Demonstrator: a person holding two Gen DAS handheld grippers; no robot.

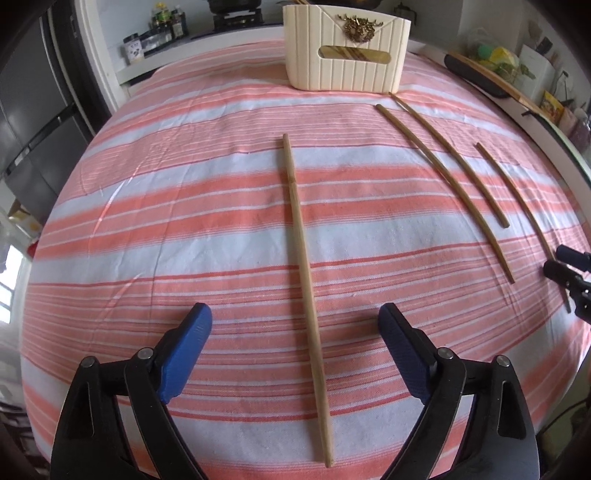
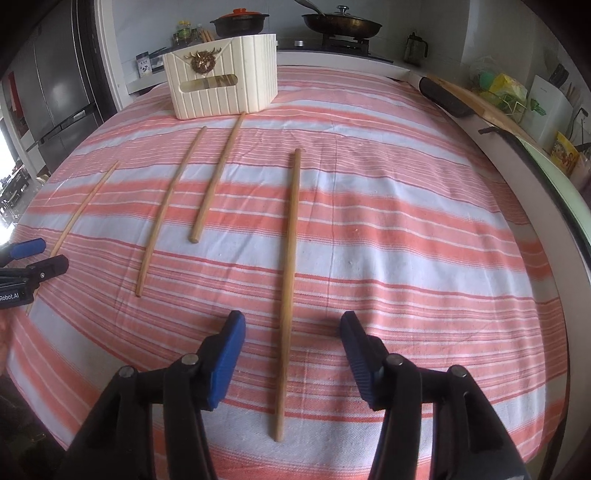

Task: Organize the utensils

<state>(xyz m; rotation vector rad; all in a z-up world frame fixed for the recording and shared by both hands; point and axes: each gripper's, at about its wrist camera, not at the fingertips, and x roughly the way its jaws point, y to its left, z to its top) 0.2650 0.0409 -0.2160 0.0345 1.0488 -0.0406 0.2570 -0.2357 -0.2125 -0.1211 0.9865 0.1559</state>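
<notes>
A: What lies around the grippers?

B: Four wooden chopsticks on a pink-and-white striped cloth (image 1: 184,229). The left gripper (image 1: 295,325) has its blue fingers spread wide, empty, either side of the leftmost chopstick (image 1: 304,277). The right gripper (image 2: 293,328) is likewise spread and empty, straddling the rightmost chopstick (image 2: 288,288).

A: Anything between them?

B: Two more lie between: a long thin chopstick (image 2: 171,206) and a shorter, thicker chopstick (image 2: 218,173), side by side but apart. The thicker one's far tip reaches just beside the cream holder (image 2: 225,88) at the cloth's far edge. Nothing rests across the sticks the grippers straddle.

A: Do the views differ?

B: The right wrist view shows a pan (image 2: 341,24) and a dark pot (image 2: 240,22) on the stove behind the holder, and the left gripper's fingertips at its left edge. The left wrist view shows brown sticks through the holder's handle slot (image 1: 354,55), and the right gripper at its right edge
</notes>
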